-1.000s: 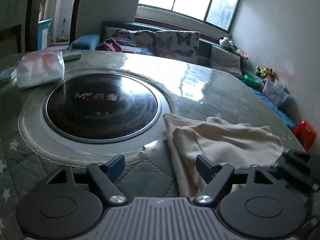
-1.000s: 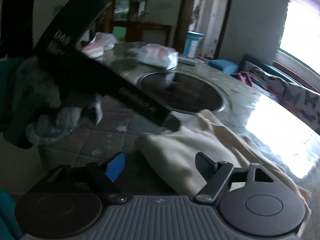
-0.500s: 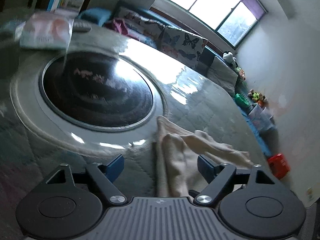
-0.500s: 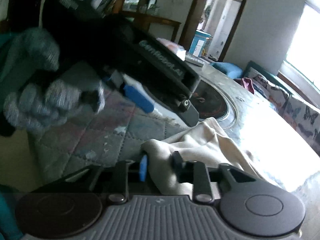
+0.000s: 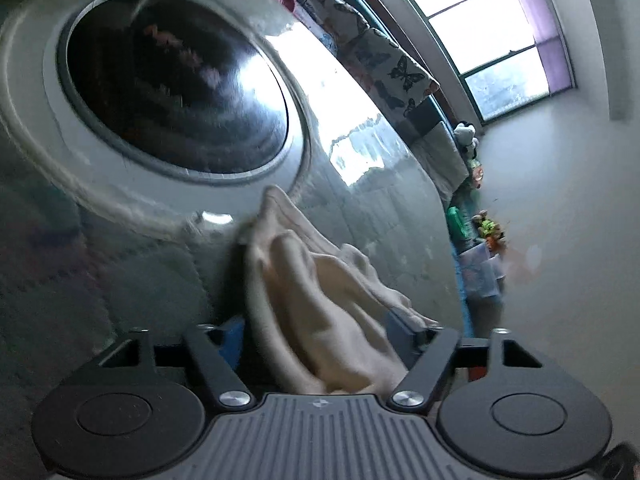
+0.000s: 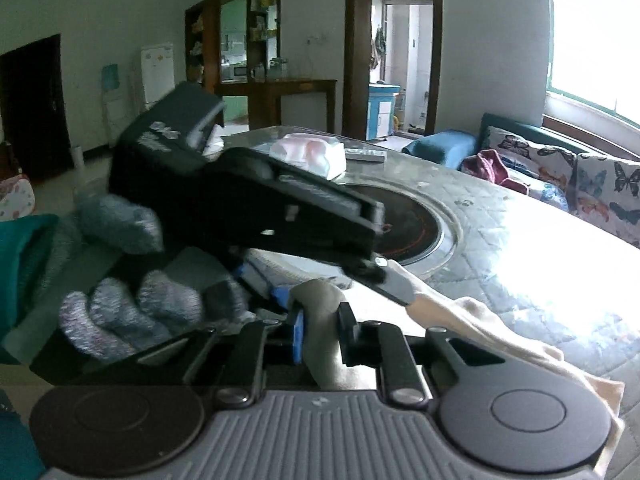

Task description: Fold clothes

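Observation:
A cream garment (image 5: 320, 292) lies bunched on the quilted table cover beside the round black hob. My left gripper (image 5: 320, 334) is open, its fingers wide apart on either side of the cloth, which runs between them. My right gripper (image 6: 320, 326) is shut on a fold of the cream garment (image 6: 480, 320), which trails off to the right. The left gripper's black body (image 6: 260, 208) and the gloved hand (image 6: 132, 308) holding it fill the left of the right wrist view, just beside my right fingers.
A round black induction hob (image 5: 172, 92) in a pale ring is set into the table. A tissue pack (image 6: 308, 156) and a remote (image 6: 366, 155) lie at the table's far side. A sofa with butterfly cushions (image 6: 580, 176) stands by the window.
My left gripper has tilted and moved in over the garment, so the cloth now runs between its open fingers. My right gripper closed on a fold and still holds it.

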The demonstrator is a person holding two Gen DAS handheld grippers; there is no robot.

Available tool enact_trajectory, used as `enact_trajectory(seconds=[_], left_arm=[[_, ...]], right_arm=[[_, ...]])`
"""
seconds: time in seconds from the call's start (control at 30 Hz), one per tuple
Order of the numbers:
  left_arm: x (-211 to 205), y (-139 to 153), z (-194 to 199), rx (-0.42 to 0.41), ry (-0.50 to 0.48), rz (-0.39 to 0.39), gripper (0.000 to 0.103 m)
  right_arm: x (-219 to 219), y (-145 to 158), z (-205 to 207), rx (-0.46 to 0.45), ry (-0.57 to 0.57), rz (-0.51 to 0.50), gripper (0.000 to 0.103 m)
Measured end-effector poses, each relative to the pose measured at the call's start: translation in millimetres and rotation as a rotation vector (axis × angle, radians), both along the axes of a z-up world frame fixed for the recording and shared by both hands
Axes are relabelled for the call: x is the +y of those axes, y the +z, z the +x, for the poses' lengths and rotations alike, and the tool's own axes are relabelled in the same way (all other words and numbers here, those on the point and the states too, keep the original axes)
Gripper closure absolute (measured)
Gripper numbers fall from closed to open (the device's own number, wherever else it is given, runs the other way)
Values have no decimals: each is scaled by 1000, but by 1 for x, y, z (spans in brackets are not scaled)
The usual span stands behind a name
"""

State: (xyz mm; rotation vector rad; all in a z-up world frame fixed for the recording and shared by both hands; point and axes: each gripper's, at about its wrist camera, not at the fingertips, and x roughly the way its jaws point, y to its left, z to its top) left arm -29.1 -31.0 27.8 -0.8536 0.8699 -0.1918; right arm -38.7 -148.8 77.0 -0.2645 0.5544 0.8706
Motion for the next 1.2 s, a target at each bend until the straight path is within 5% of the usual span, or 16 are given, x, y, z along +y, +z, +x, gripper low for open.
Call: enact_trajectory(seconds=[0.13, 0.2, 0.37, 0.6, 0.9, 1.2], left_arm=[[-2, -5, 1, 13, -1, -19, 72], [-3, -7, 2, 19, -1, -29, 79], [-6, -13, 3, 35, -2, -52, 82], [-9, -10, 3, 17, -18, 2, 82], [-12, -5, 3, -6, -39, 70, 82], [-20, -1, 3, -24, -52, 135, 82]], right_arm=[[-4, -5, -5, 11, 19, 10, 87], [-6, -7, -6, 13, 15, 12, 86], [-22, -8, -8, 21, -19, 35, 79], [-75, -3, 3, 15, -226, 72, 52], [-156, -18, 50, 78, -529, 99, 54], [-197, -50, 76, 205, -651, 183, 61]])
